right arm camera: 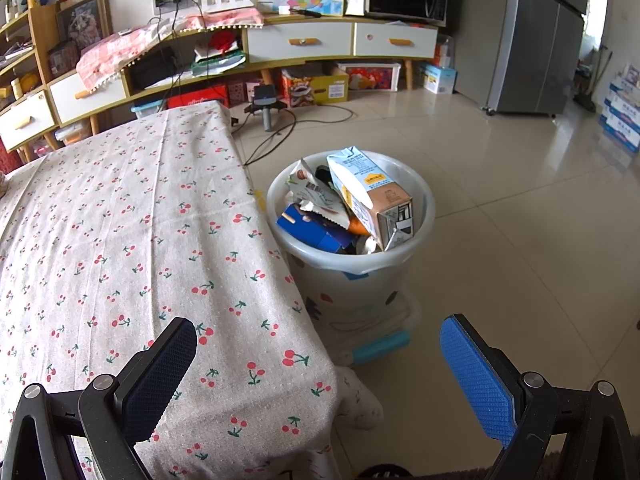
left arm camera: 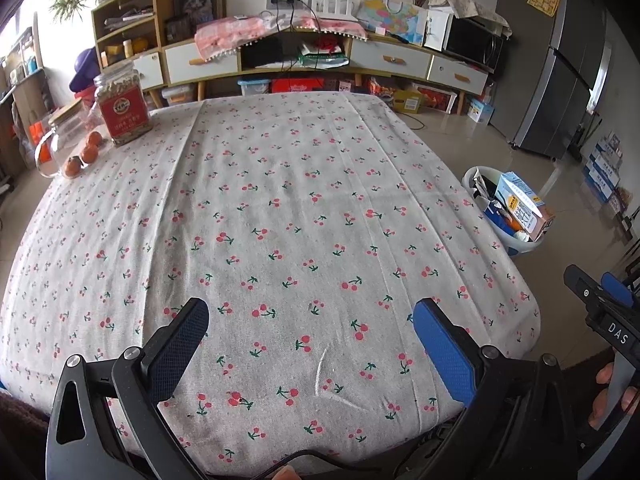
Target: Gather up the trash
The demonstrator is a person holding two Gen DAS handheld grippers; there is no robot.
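Although the table (left arm camera: pixel 280 208), filling the centre of the left view under its cherry-print cloth, shows no loose trash on the part we can see, we judge the collection close to complete rather than confirmed, since its near edge lies hidden behind the tongs.

The bin (right arm camera: pixel 424 216) stands on the floor just beside the table's right edge, centre of the right view, and holds the trash heaped above its rim. The carton (right arm camera: pixel 370 196) leans at the top of that heap, its lower end propped on the rim. We judge this the main risk: a knock to the bin, or another item dropped on top, could tip the carton out onto the floor.

At upper left of the left view stand a jar (left arm camera: pixel 122 106) and, lower down, oranges (left arm camera: pixel 82 156) beside a glass container. These appear to be kept goods; mistaking them for trash would be an error.

The left gripper (left arm camera: pixel 312 344) hangs over the near cloth, jaws spread wide, holding nothing. The right gripper (right arm camera: pixel 320 364) sits at the table's corner, likewise spread wide and empty, one finger over the cloth and one over the floor. A careless sweep could snag the cloth.
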